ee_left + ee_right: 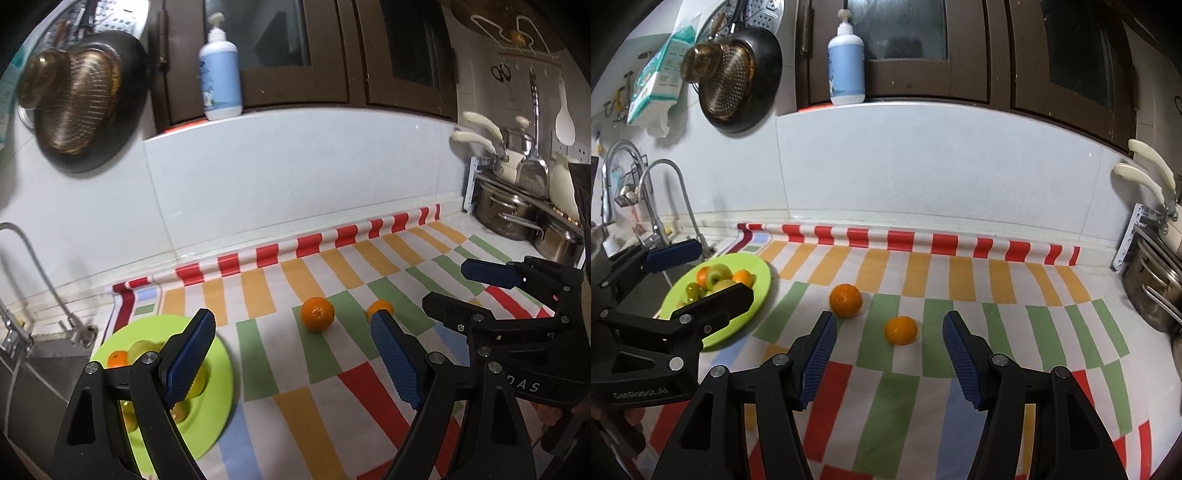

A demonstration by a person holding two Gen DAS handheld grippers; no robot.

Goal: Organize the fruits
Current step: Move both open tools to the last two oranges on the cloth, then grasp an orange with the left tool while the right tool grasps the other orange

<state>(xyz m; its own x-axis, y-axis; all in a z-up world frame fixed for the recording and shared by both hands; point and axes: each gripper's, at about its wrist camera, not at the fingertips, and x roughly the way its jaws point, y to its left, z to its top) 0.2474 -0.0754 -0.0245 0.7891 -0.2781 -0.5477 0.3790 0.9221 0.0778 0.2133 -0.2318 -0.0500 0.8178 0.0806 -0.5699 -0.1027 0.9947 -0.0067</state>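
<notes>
Two oranges lie on the striped cloth: one (317, 314) (846, 300) nearer the plate, the other (380, 307) (901, 329) to its right. In the left wrist view my left finger half hides the second one. A green plate (218, 369) (738, 325) at the left holds green apples (718, 275) and oranges. My left gripper (291, 317) (726, 269) hovers open beside and over the plate, nothing between its pads. My right gripper (888, 317) (445, 283) is open too, just short of the right-hand orange and apart from it.
A sink with a curved faucet (665, 206) lies left of the plate. Steel pots (517, 214) on a rack crowd the right end of the counter. A soap bottle (846, 70) stands on the window ledge. A pan and strainer (735, 77) hang on the tiled wall.
</notes>
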